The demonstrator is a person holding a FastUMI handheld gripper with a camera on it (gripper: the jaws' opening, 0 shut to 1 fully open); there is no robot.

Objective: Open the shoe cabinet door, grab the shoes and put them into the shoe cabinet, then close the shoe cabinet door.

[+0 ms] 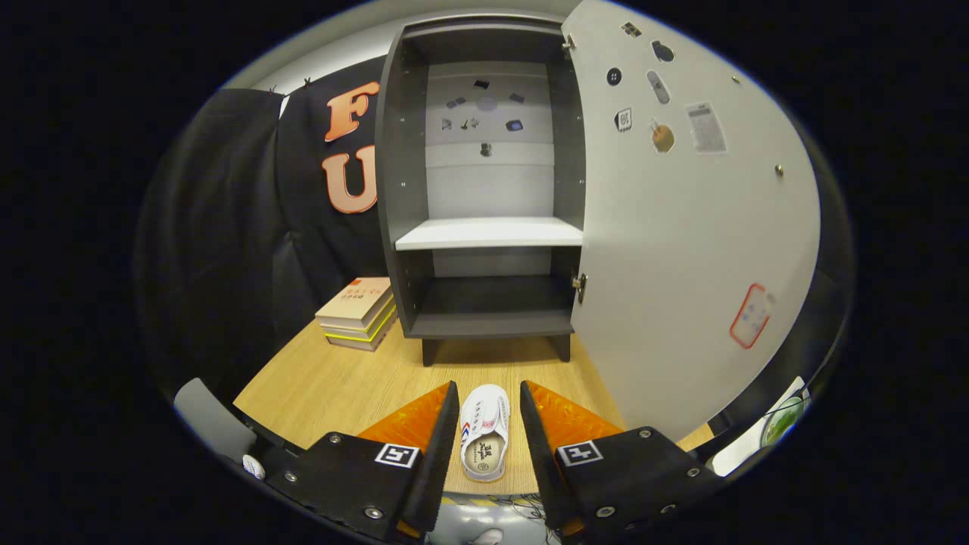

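Note:
A small white shoe (484, 431) lies on the wooden table (325, 386), toe pointing toward the cabinet. It sits between my gripper's (488, 397) two fingers, which stand open on either side with a gap to each. Beyond them the dark grey shoe cabinet (484, 182) stands with its door (681, 227) swung open to the right. Inside, a white shelf (488, 233) divides an upper and a lower compartment; both hold no shoes. Small stickers dot the back panel and the door's inner face.
A stack of books (359, 312) lies on the table left of the cabinet. The open door reaches forward on the right, close to my right finger. A grey chair back (208, 424) stands off the table's near left corner.

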